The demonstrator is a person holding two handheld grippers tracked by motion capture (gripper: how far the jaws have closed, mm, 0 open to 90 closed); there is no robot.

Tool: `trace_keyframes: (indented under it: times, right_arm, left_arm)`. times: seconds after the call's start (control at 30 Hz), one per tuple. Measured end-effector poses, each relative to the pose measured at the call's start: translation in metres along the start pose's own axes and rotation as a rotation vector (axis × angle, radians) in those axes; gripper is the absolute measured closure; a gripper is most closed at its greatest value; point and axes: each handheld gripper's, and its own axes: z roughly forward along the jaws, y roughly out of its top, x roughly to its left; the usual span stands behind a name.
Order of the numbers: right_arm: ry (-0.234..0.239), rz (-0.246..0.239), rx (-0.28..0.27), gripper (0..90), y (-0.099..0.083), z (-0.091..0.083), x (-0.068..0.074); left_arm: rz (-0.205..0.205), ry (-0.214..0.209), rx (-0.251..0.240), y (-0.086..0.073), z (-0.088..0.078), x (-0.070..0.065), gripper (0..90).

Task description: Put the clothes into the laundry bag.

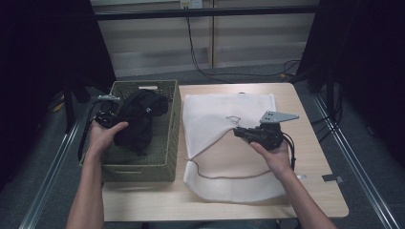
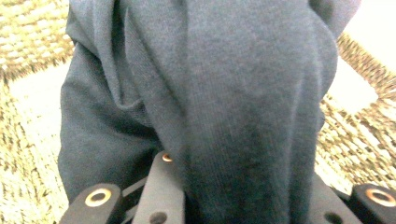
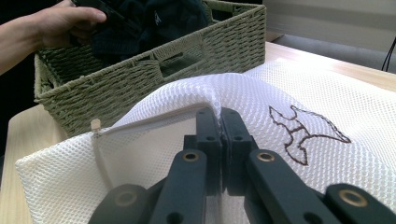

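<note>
Dark garment: soft matt knit cloth. Basket: rough woven wicker. Beside basket, white bag: open mesh fabric. Table: smooth pale wood.

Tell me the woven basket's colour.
Olive green basket, clearest in the right gripper view.

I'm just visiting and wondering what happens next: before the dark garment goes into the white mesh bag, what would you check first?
1. Left hand-held gripper grips the dark knit garment: ok.
2. Garment lifted free of the green woven basket: not ok, its lower part hangs inside.
3. Right hand-held gripper shut on the white mesh laundry bag: ok, pinching the raised upper layer.
4. Bag mouth open wide enough: cannot tell, though a gap shows.
5. Bag lying fully on the wooden table: ok.
</note>
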Motion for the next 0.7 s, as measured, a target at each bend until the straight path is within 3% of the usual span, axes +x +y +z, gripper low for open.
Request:
trace_keyframes:
  times: [0.07, 0.13, 0.27, 0.4, 0.53, 0.7]
  right_arm:
    - [0.002, 0.001, 0.002, 88.4, 0.000, 0.001, 0.000]
    - [0.004, -0.001, 0.004, 88.4, 0.000, 0.000, 0.001]
    - [0.003, 0.001, 0.003, 88.4, -0.001, 0.000, 0.001]
    - [0.002, 0.001, 0.003, 88.4, -0.001, 0.000, 0.001]
    - [0.003, 0.004, 0.002, 88.4, -0.001, 0.000, 0.000]
    - [0.003, 0.006, 0.005, 88.4, -0.002, 0.001, -0.001]
  left_arm:
    - [0.024, 0.009, 0.000, 0.000, -0.003, 0.000, 76.0]
    - [0.023, 0.003, -0.007, -0.002, -0.006, 0.002, 76.0]
    - [0.005, -0.044, -0.036, -0.005, -0.012, 0.002, 76.0]
    - [-0.002, -0.054, -0.091, -0.005, -0.021, 0.003, 76.0]
    - [-0.019, -0.090, -0.169, -0.006, -0.032, 0.003, 76.0]
    - [0.006, -0.103, -0.208, -0.002, -0.042, -0.001, 76.0]
